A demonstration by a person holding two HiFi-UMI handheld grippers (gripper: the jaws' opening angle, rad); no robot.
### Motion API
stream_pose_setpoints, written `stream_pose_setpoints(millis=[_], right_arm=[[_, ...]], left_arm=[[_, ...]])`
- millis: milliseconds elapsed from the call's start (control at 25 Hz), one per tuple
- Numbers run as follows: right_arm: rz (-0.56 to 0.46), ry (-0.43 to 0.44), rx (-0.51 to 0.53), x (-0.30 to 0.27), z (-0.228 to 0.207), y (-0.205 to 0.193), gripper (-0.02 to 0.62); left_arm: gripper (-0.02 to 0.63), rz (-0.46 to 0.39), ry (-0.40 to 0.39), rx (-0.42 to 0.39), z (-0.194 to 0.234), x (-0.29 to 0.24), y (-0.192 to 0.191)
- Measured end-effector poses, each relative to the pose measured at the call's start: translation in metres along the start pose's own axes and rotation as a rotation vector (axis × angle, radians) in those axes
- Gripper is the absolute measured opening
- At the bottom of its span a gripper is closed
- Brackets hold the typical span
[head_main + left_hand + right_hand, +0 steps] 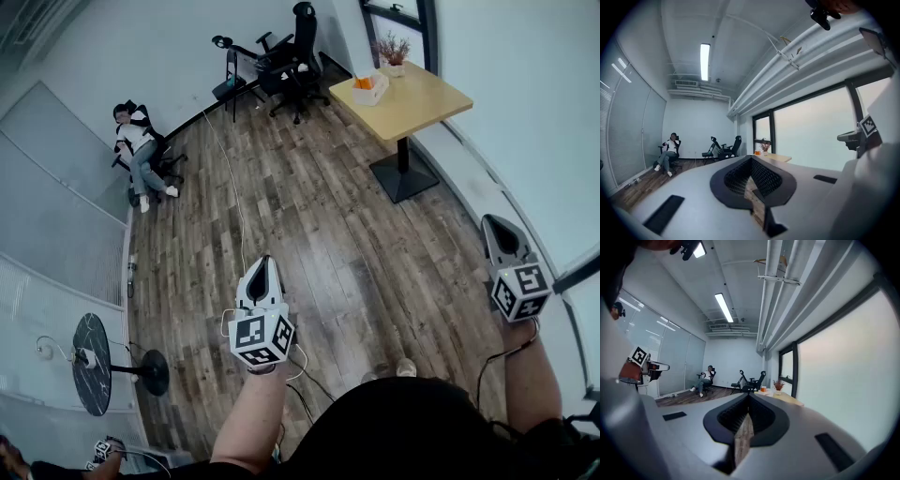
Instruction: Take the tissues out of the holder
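The tissue holder point(368, 87), a white box with something orange on top, stands on a light wooden table point(422, 103) far across the room. It shows as a small orange spot in the left gripper view point(758, 152) and in the right gripper view point(763, 389). My left gripper point(265, 262) hangs over the wooden floor, shut and holding nothing point(751, 158). My right gripper point(495, 223) is out to the right near the window wall, shut and holding nothing too point(749, 395). Both grippers are a long way from the holder.
A potted plant point(394, 52) stands beside the holder. Black office chairs point(292, 52) and a folding chair point(230, 80) sit at the far wall. A person sits in a chair point(139, 145) at the left. A round black side table point(92, 364) and a floor cable point(239, 206) lie near me.
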State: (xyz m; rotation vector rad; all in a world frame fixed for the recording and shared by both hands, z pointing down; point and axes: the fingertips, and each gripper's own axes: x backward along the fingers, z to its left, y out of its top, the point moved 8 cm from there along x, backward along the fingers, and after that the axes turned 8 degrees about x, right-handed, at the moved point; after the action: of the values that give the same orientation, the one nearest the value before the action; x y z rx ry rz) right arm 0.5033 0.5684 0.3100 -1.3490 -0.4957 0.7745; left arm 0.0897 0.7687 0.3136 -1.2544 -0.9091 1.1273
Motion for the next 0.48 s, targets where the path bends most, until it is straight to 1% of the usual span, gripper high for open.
stream_pose_setpoints(millis=[120,240,360,480], right_arm=[[-0.001,0.004,0.006,0.008,-0.003,-0.013,0.006],[-0.014,0.009,0.004,0.006,-0.008,-0.011,0.008],[-0.040,0.019,0.021,-0.001,-0.017,-0.012,0.006],[-0.043,0.035,0.036,-0.008,-0.023,-0.018,0.006]], left_arm=[[0.005,0.015,-0.016,-0.018,-0.006,0.006,0.007],[0.005,0.002,-0.033,-0.032,-0.015,0.003,0.016],[0.005,-0.012,-0.025,-0.046,-0.025,-0.002,0.021],[0.005,-0.015,-0.015,-0.076,-0.036,-0.009,0.021]])
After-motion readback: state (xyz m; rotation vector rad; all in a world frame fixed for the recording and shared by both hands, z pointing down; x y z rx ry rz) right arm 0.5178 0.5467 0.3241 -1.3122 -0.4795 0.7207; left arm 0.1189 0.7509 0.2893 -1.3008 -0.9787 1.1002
